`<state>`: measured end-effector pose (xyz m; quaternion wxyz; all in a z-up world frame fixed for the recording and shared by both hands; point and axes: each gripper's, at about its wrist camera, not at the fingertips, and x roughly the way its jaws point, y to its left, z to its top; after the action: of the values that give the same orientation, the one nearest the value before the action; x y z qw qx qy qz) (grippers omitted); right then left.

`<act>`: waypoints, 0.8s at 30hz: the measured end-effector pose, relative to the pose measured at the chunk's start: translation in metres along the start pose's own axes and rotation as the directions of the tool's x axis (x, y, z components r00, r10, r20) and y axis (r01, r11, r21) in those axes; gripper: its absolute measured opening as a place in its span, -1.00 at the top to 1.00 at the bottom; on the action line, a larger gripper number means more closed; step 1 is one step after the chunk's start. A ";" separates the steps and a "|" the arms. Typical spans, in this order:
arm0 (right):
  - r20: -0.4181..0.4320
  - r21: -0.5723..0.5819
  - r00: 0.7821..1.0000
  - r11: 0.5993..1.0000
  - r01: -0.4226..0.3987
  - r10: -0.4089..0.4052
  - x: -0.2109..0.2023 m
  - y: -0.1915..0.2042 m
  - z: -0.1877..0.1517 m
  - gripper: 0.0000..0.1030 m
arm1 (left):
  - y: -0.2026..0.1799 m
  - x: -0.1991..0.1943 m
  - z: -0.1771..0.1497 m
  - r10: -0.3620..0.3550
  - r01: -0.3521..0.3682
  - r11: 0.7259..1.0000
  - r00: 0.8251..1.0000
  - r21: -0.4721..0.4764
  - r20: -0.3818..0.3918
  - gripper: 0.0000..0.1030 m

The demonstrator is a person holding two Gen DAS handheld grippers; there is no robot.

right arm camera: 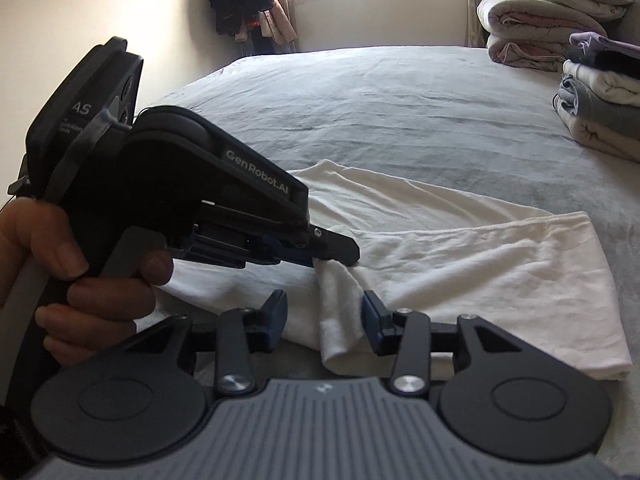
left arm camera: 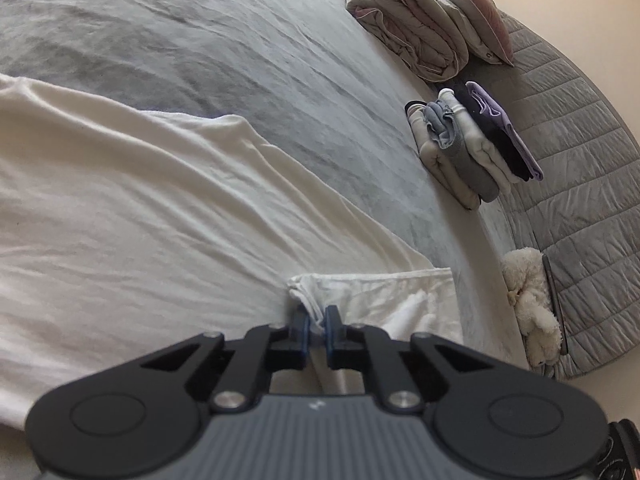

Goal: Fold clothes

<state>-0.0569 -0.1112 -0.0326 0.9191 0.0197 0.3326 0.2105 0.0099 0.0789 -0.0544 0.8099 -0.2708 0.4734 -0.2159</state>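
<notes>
Pinching a bunched fold of the white garment [left arm camera: 160,200] on the bed [left arm camera: 240,60], we keep our left gripper [left arm camera: 316,326] clenched while our right gripper [right arm camera: 324,312] stands released, straddling a near fold.

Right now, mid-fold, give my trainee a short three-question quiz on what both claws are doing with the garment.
1. True or false: the left claw is shut on a bunched edge of the white garment.
2. Multiple choice: the right claw is A) shut on the garment, B) open with a fold of fabric between its fingers, C) out of view.
3. Fill in: the stack of folded clothes sits on the grey ____, away from both claws.

Key: 1 true; 2 B; 3 bed.
</notes>
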 end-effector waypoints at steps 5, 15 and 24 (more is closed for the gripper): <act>0.006 0.065 1.000 0.998 -0.019 0.019 -0.001 -0.007 0.003 0.86 | -0.004 0.002 -0.001 0.027 -0.027 0.999 1.000 0.038 -0.008 0.90; 0.043 0.207 0.990 0.968 -0.138 0.132 0.004 -0.002 0.034 0.88 | -0.009 -0.029 0.019 0.049 -0.063 0.990 0.993 0.125 0.109 0.95; 0.049 0.182 0.968 0.951 -0.251 0.247 0.046 0.048 0.055 0.88 | 0.039 -0.073 0.039 0.135 -0.156 0.984 0.970 0.089 0.204 0.95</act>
<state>-0.0089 -0.0432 -0.0087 0.8834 0.1501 0.3341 0.2923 0.0143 0.1619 -0.0164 0.8794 -0.2128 0.3976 -0.1524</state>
